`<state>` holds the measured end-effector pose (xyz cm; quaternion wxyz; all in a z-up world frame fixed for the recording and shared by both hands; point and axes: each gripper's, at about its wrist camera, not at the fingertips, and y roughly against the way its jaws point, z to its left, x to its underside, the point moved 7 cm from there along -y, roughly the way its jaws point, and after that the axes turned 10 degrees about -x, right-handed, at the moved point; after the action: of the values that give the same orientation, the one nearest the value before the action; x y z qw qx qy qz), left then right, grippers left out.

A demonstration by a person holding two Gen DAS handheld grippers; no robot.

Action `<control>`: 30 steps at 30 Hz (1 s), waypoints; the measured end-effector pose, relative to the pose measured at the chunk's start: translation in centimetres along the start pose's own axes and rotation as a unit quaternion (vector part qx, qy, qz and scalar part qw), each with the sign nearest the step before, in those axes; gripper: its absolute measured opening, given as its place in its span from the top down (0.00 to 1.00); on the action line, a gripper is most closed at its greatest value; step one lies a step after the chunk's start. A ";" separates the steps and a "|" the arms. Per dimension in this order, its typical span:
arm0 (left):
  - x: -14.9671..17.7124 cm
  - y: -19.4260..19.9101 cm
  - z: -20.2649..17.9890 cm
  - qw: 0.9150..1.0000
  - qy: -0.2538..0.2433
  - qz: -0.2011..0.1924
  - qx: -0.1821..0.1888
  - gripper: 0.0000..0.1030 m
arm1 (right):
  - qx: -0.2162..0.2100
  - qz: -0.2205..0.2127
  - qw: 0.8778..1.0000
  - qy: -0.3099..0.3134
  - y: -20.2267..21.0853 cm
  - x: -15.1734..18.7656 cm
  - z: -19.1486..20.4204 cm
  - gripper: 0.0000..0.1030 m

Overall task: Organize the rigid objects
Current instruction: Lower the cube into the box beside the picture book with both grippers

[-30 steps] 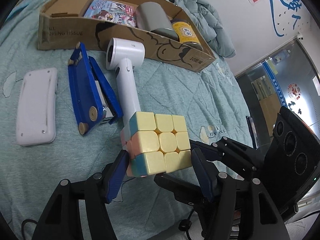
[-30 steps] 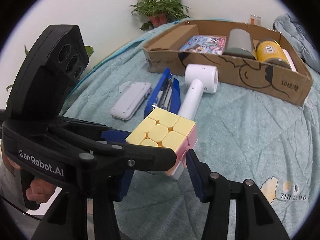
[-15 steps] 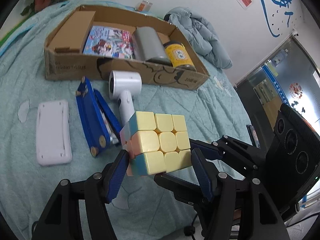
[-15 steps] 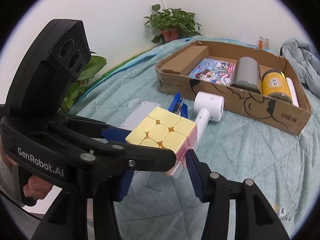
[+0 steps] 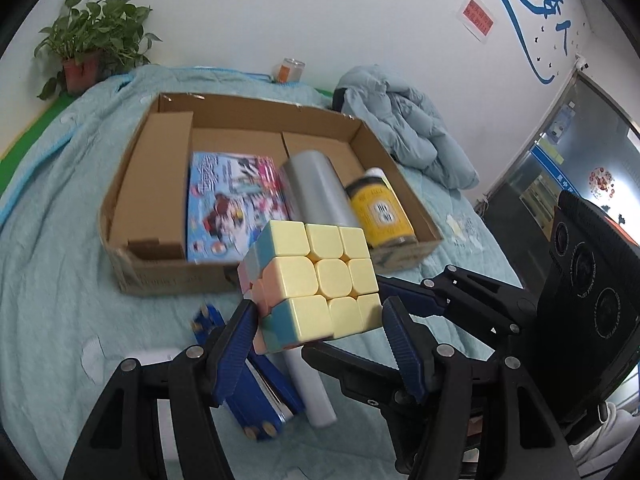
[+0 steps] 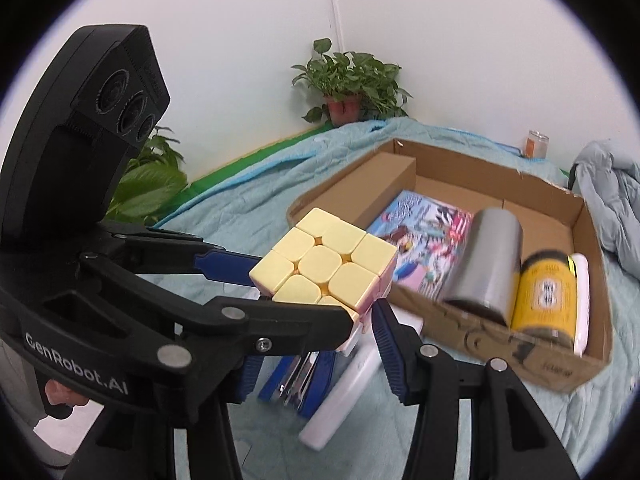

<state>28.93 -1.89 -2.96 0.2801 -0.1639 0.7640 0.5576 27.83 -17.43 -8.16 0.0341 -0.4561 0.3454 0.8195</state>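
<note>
A pastel puzzle cube [image 5: 316,280] is held in the air between both grippers, above the bed in front of a cardboard box [image 5: 168,276]. My left gripper [image 5: 320,332] is shut on the cube from its two sides. My right gripper [image 6: 316,336] is crossed under the left one and is also shut on the cube [image 6: 324,268]. The box [image 6: 560,360] holds a flat carton, a colourful booklet [image 5: 236,204], a grey cylinder [image 5: 316,192] and a yellow can [image 5: 380,212].
Below the cube on the teal quilt lie a blue stapler [image 5: 260,392], a white handheld device [image 5: 308,384] and a white flat case [image 5: 160,364], partly hidden. A grey jacket [image 5: 404,124] lies behind the box. Potted plants [image 6: 352,80] stand by the wall.
Both grippers have lifted the cube and tilted up toward the box. The box now fills the middle of both views and the stapler and white device have dropped low.
</note>
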 end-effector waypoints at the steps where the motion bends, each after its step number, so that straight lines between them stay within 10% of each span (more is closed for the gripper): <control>1: -0.9 -0.3 0.4 1.000 -0.001 -0.001 0.000 0.40 | -0.001 -0.002 1.000 0.001 -0.5 -0.7 -0.4 0.52; 20: -6.8 -12.4 9.1 0.997 0.023 0.070 0.005 0.43 | -0.020 0.058 0.997 -0.047 -10.6 -3.5 -7.5 0.52; 30: -9.0 -9.8 12.5 0.997 0.062 0.026 0.025 0.45 | -0.066 0.049 0.992 -0.096 -9.1 -2.4 -7.6 0.46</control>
<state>44.62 6.13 -7.71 0.2211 -0.1712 0.7979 0.5340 38.12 -14.46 -13.82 -0.0030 -0.3588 0.3080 0.8811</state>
